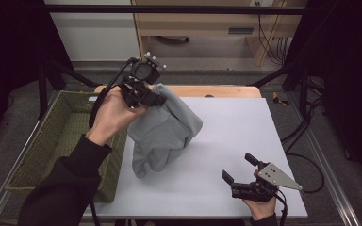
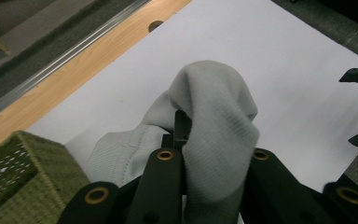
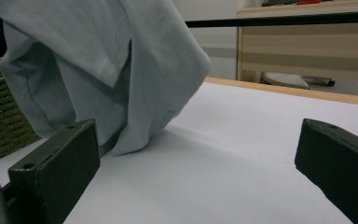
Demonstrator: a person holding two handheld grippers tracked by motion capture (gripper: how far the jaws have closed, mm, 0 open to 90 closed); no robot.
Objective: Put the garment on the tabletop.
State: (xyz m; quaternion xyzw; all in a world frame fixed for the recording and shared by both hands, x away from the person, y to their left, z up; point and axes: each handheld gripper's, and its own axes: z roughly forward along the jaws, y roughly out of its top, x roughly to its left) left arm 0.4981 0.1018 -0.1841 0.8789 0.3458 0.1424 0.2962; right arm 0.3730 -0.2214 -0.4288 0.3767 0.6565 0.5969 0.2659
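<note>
A grey-blue cloth (image 1: 162, 129) hangs bunched from my left gripper (image 1: 153, 96), which is shut on its top fold above the table's left side. The cloth's lower end touches the white tabletop (image 1: 231, 127). In the left gripper view the cloth (image 2: 214, 140) drapes over and between my black jaws, hiding the fingertips. My right gripper (image 1: 242, 168) rests low near the front right edge, open, with nothing between its jaws. From the right gripper view the cloth (image 3: 102, 70) hangs ahead at the left, beyond my left jaw.
A green woven basket (image 1: 61, 136) stands against the table's left side. A wooden strip (image 1: 217, 91) runs along the far edge. A wooden cabinet (image 1: 207, 23) stands on the floor beyond. Black frame bars flank the table.
</note>
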